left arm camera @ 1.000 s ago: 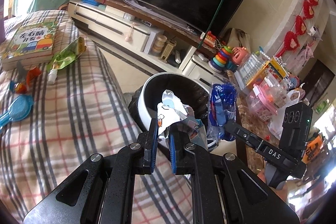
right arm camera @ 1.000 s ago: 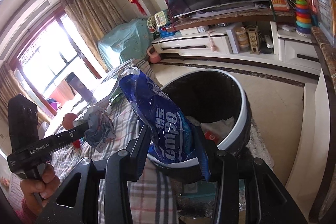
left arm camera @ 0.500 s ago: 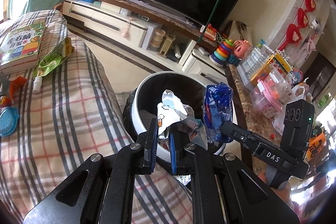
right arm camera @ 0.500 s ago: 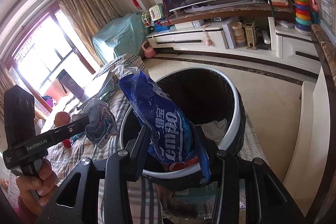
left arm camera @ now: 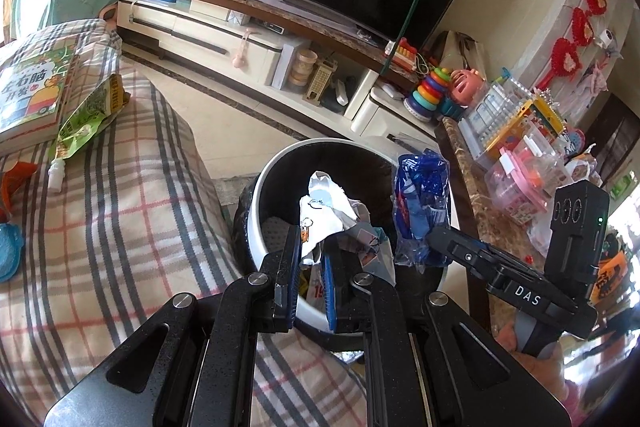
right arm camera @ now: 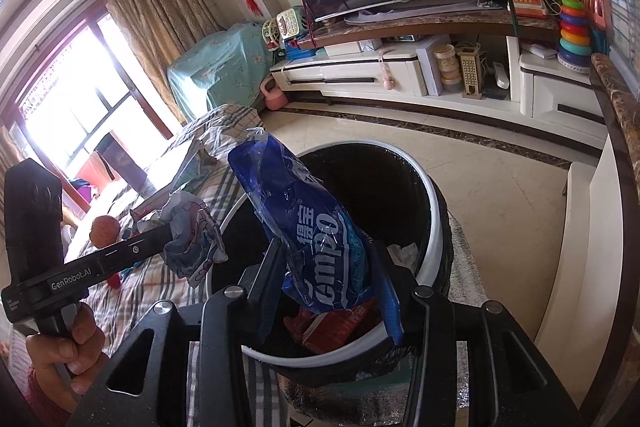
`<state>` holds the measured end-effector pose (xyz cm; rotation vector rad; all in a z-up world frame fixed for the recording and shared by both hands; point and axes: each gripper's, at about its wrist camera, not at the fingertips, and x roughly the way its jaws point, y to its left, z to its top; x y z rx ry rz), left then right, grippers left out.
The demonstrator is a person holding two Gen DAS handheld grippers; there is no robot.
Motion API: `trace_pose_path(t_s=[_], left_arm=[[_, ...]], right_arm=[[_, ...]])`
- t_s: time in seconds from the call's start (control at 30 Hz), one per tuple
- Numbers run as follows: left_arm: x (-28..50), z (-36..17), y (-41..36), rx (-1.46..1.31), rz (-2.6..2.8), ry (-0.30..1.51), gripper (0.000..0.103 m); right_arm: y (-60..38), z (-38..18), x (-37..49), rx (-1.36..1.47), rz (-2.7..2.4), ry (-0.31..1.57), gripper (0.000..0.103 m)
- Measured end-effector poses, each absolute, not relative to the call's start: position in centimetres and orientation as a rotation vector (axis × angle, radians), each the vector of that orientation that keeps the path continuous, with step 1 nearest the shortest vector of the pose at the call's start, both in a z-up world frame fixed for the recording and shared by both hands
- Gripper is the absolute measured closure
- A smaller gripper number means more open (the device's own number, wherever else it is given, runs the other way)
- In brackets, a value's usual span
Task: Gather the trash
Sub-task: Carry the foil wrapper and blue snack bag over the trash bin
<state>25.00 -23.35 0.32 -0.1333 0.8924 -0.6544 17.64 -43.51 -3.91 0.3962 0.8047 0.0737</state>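
My left gripper (left arm camera: 311, 247) is shut on a crumpled white wrapper (left arm camera: 326, 205) and holds it over the near rim of the round bin (left arm camera: 256, 203). My right gripper (right arm camera: 328, 267) is shut on a blue plastic Tempo wrapper (right arm camera: 316, 231) and holds it above the bin (right arm camera: 434, 223). The bin has a white rim and a black liner, with red and white trash inside. The blue wrapper also shows in the left wrist view (left arm camera: 420, 203), and the white wrapper in the right wrist view (right arm camera: 190, 231).
The plaid-covered sofa (left arm camera: 100, 227) carries a green snack pouch (left arm camera: 90, 115), a children's book (left arm camera: 32, 91) and small toys. A TV stand (left arm camera: 240, 35) with a television stands behind. A marble-topped shelf (left arm camera: 472, 187) with toy boxes stands right of the bin.
Both grippers have moved closer to the bin with their wrappers; the bin now lies directly under them. Both grips are unchanged.
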Motion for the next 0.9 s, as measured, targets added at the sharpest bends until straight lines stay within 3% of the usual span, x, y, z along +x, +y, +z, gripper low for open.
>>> trace_pose_path(t_s=[0.9], left_arm=[[26.3,0.1,-25.0,-0.104,-0.652,0.906,0.094]], right_arm=[[-43.5,-4.2,19.3,0.369,0.060,0.829,0.058]])
